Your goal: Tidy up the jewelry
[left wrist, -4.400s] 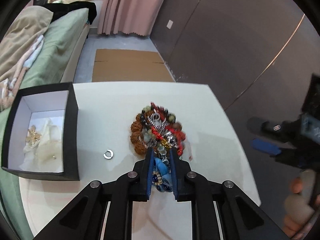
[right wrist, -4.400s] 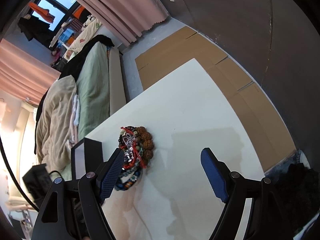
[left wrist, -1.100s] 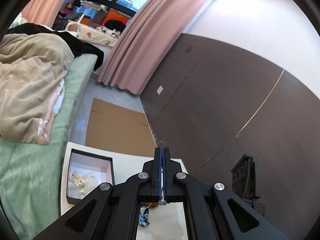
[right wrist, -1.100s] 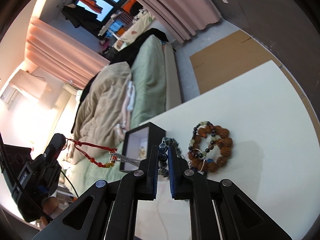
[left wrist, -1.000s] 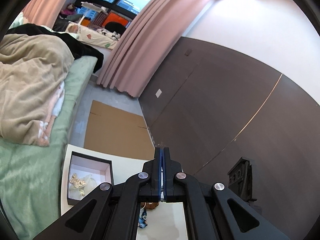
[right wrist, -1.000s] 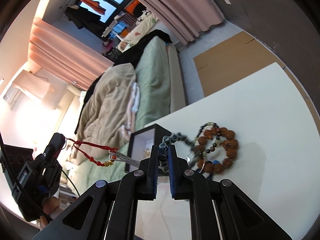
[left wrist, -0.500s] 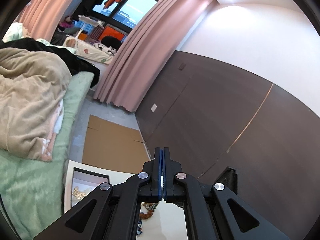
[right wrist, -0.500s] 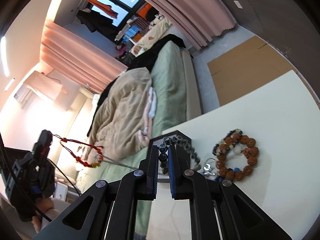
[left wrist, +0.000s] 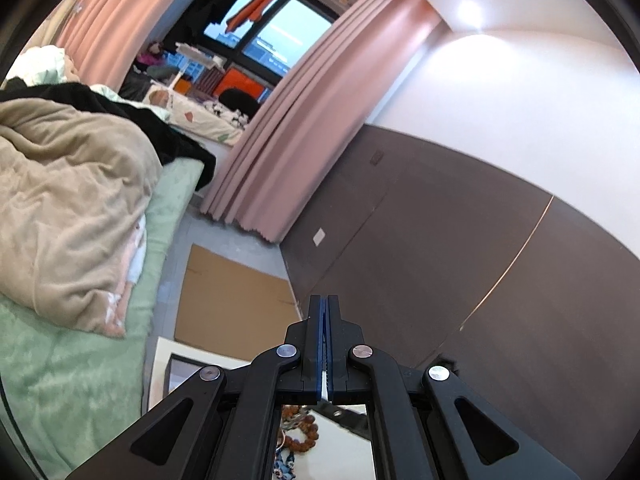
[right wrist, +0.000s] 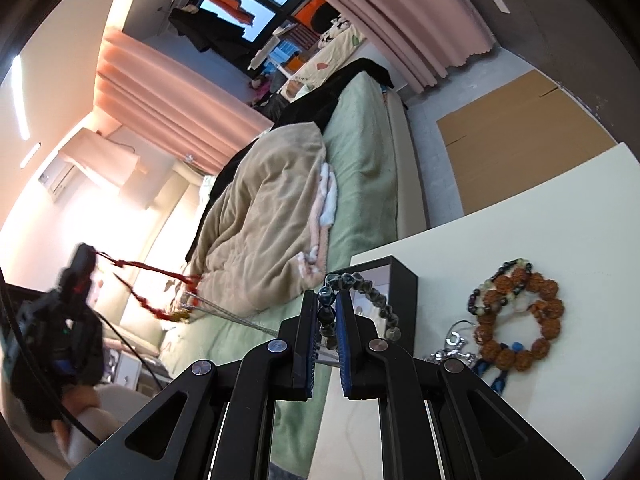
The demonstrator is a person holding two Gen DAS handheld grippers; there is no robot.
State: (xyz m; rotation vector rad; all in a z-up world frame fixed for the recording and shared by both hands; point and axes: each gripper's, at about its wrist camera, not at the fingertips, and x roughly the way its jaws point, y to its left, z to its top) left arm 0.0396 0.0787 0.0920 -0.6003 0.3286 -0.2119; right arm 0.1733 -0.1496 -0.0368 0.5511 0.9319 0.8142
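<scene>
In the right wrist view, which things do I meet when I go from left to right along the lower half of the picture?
Left hand-held gripper with the red cord bracelet → dark bead bracelet in the right hand-held gripper → black box → silver jewelry → brown bead bracelet.

A cream table [right wrist: 560,240] is carrying a black box [right wrist: 404,284] at its corner. Bead bracelets [right wrist: 516,312] and a small silver piece [right wrist: 454,344] are lying on it nearby.
</scene>
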